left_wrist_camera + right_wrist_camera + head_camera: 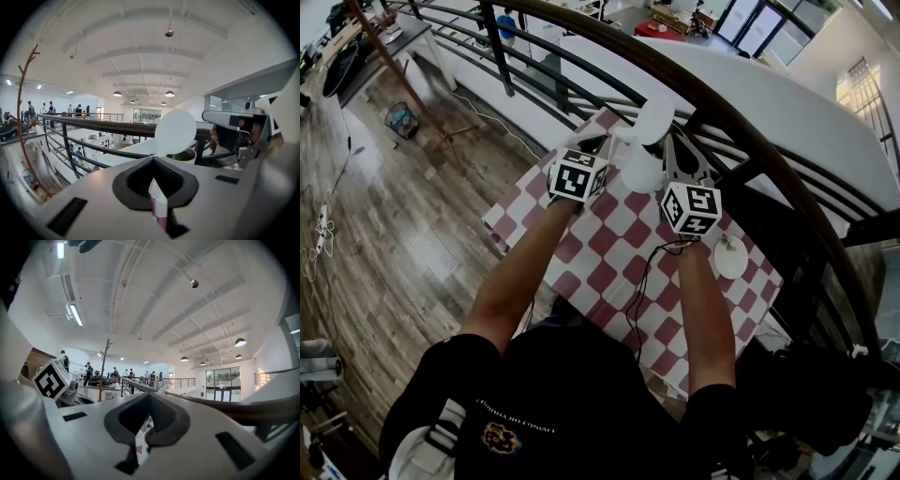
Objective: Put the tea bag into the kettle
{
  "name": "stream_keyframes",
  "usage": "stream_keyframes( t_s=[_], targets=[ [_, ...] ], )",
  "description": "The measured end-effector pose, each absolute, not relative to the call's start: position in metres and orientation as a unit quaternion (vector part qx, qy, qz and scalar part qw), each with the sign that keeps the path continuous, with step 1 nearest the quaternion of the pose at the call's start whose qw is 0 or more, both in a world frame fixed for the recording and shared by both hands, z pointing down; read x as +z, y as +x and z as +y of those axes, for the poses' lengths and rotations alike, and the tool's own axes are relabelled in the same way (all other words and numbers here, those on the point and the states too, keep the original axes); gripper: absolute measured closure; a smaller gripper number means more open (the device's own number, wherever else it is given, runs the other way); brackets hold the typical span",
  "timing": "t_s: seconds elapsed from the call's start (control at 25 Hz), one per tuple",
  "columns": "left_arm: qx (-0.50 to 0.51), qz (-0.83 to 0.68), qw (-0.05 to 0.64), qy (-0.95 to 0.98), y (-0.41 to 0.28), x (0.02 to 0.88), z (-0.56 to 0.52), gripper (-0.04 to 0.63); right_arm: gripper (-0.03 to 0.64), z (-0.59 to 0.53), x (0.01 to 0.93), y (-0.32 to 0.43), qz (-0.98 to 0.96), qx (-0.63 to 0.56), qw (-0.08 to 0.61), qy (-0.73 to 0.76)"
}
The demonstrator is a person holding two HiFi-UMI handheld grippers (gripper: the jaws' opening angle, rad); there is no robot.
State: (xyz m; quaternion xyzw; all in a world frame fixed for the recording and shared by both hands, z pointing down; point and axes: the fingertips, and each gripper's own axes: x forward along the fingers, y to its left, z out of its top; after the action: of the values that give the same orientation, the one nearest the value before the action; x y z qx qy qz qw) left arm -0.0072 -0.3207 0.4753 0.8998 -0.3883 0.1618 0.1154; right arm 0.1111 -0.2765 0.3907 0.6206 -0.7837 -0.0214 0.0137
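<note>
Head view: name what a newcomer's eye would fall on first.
The red-and-white checked tablecloth stands out against the wooden floor, beside the dark curved railing. At its far edge stands a white kettle with its round lid tipped open, flanked by the left gripper and right gripper, each bearing a black-and-white marker cube.

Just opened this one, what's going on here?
A person is at a table with a checked cloth, a gripper in each hand, both held close to a white kettle whose lid is tipped open. The left gripper and the right gripper both have their jaws together, and no tea bag can be made out in either. A small white saucer lies on the cloth by the right forearm.
</note>
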Motion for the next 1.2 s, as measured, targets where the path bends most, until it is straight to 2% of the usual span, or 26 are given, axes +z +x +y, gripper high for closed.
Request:
stream_keyframes(
  t_s=[0.76, 1.2],
  targets=[
    [0.165, -0.405, 0.125, 0.890, -0.034, 0.485, -0.321, 0.597, 0.607, -0.302, 0.399, 0.097, -0.786, -0.014, 0.053, 0.615],
    [0.171, -0.401, 0.125, 0.891, -0.030, 0.491, -0.318, 0.597, 0.607, -0.293, 0.477, 0.154, -0.741, 0.109, 0.048, 0.660]
  ],
)
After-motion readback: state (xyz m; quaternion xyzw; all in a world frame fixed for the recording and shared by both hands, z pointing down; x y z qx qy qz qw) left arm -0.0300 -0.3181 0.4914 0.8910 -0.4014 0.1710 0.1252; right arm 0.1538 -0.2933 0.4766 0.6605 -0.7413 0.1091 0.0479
